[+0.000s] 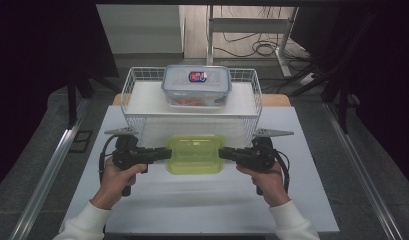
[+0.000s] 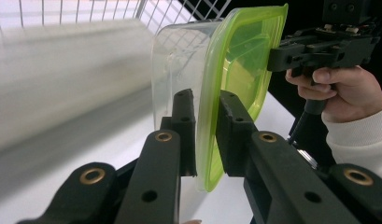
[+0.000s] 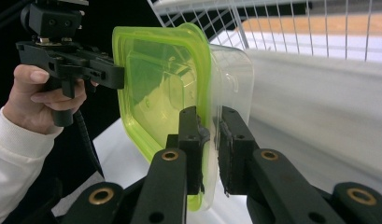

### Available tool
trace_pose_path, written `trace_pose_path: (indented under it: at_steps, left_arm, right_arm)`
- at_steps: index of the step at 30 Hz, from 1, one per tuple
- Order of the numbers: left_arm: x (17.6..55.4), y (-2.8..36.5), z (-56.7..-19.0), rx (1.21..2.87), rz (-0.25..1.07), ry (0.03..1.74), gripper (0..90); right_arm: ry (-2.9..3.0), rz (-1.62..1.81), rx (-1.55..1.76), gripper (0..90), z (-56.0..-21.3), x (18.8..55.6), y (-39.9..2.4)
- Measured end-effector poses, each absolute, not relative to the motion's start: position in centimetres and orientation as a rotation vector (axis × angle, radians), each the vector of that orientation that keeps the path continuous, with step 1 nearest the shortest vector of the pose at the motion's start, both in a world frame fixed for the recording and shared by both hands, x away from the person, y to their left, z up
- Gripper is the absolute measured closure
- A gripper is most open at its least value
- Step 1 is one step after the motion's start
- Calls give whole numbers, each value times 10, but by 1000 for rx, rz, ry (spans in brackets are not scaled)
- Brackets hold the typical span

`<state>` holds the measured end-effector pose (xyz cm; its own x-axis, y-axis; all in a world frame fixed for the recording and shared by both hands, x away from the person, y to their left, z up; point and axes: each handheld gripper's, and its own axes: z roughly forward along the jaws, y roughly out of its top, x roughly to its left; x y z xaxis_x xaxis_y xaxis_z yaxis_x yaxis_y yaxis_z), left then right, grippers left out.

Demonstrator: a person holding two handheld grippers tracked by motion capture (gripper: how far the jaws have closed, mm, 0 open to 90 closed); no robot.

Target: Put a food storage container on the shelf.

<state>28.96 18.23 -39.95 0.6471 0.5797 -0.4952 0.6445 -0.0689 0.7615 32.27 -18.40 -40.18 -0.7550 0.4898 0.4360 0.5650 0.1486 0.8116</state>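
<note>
Green-lidded and clear-walled, the rectangular plastic food box (image 1: 195,154) is hanging between the two grippers, just in front of the white wire basket (image 1: 134,82) and above the white tabletop (image 1: 192,205). The left gripper (image 1: 166,153) is clamping the rim at the box's left end, its black jaws pinching the lid edge and wall, as the left gripper view is showing (image 2: 205,135). The right gripper (image 1: 223,153) is gripping the opposite end the same way (image 3: 209,144). Both hands are wrapping the handles from below. Behind, a second clear lidded container (image 1: 196,85) with a blue and red label is sitting on the white board across the basket.
</note>
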Motion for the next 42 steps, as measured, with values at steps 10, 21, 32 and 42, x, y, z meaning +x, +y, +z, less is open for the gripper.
trace_pose_path:
  at_steps: [10,21,32,42]
  left_arm:
    - [302,183,-350,1733,-23,950,790]
    - [320,185,-301,1733,31,905,790]
    - [338,189,-284,1721,29,897,790]
    - [352,190,-270,1717,35,894,793]
  right_arm:
    - [-2321,-1775,-1052,806,-361,331,-184]
    - [-2351,-1836,-1018,806,-306,349,-182]
    - [-2356,-1835,-1010,806,-285,367,-179]
    - [-2342,-1840,-1014,806,-271,381,-179]
